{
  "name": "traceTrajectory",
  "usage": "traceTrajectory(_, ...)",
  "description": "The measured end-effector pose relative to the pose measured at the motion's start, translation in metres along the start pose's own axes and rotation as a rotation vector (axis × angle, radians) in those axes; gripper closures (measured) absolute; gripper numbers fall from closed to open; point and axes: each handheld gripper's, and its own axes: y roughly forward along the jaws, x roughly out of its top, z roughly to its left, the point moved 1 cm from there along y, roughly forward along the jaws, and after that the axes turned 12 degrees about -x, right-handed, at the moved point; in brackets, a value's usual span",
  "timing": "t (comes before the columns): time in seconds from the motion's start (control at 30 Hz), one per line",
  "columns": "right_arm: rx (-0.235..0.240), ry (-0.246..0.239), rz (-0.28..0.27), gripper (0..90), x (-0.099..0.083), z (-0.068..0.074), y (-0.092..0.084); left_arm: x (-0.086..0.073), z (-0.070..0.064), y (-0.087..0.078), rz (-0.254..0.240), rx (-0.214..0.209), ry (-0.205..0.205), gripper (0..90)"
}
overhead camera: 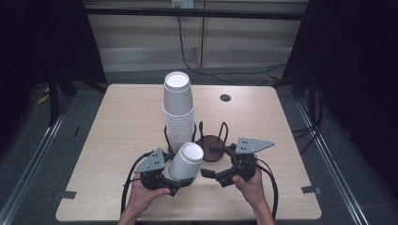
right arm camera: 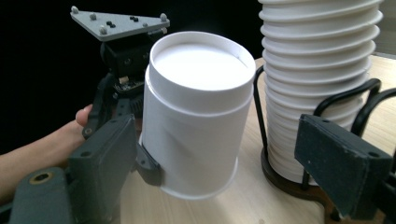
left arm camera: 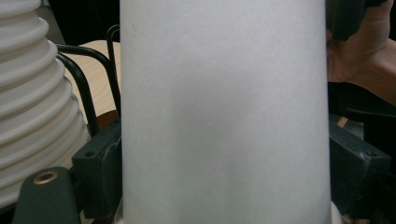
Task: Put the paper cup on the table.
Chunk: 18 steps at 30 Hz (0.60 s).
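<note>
Here, white cup [overhead camera: 185, 161] clamped in left gripper [overhead camera: 174, 183], right gripper [overhead camera: 212, 161] open beside it.

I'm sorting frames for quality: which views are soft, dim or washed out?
High view: table evenly lit, surroundings dark, whole picture a little soft. Left gripper view: the held cup is so close it reads as a featureless, blurred wall. Right gripper view: cup sharp, the near tongs slightly soft, background black.
</note>
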Motion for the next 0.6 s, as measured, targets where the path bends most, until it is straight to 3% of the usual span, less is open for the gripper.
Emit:
traceTrajectory(0.17,0.000,0.007,0.010,12.7,-0.0032,-0.0025,-0.0018,-0.0016,0.0008,-0.0028,0.043,0.001,-0.002,15.0)
traceTrajectory(0.6,0.000,-0.029,0.115,13.0,-0.0085,-0.0021,-0.0013,-0.0019,0.0031,-0.0100,0.122,-0.014,-0.013,15.3)
